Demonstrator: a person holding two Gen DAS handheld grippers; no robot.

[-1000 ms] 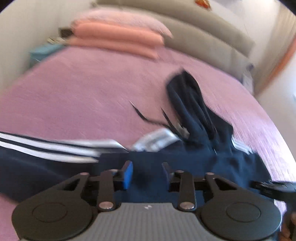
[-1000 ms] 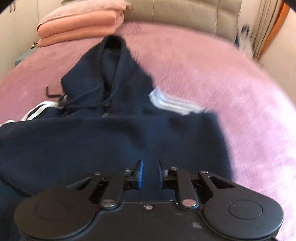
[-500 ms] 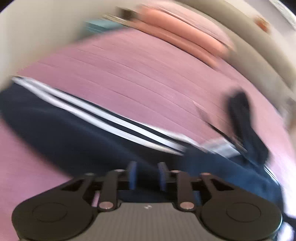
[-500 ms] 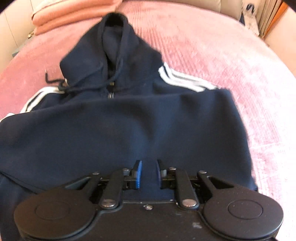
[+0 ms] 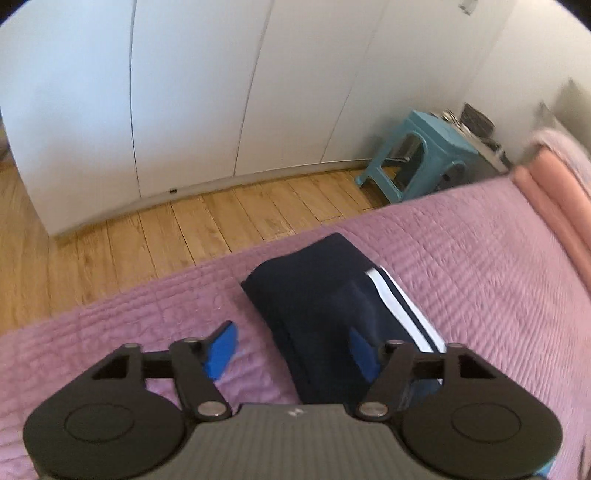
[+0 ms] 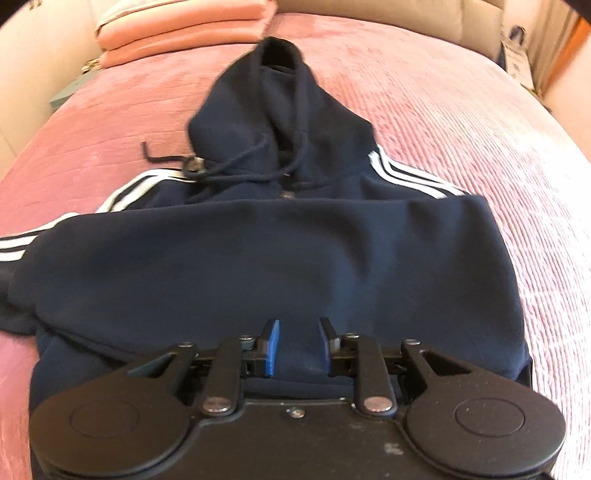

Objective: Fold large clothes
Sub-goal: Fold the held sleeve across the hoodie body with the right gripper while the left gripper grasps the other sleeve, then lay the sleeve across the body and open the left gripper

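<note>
Left gripper: fingers spread wide, holding nothing; the sleeve runs between them, the right blue pad over the dark cloth, the left pad over bare bedspread.
Sleeve: navy with white stripes, lying flat toward the bed's edge, cuff end farthest out.
Right gripper: fingers partly apart, low over the hoodie, with dark cloth showing in the gap; whether they touch it cannot be told.
Hoodie: spread front-up on the pink bedspread, lower body folded up over the chest, hood pointing away, drawstring trailing left.
Beyond the left gripper: wooden floor, white wardrobe doors, a teal stool.
Beyond the hoodie: stacked peach pillows at the headboard.
</note>
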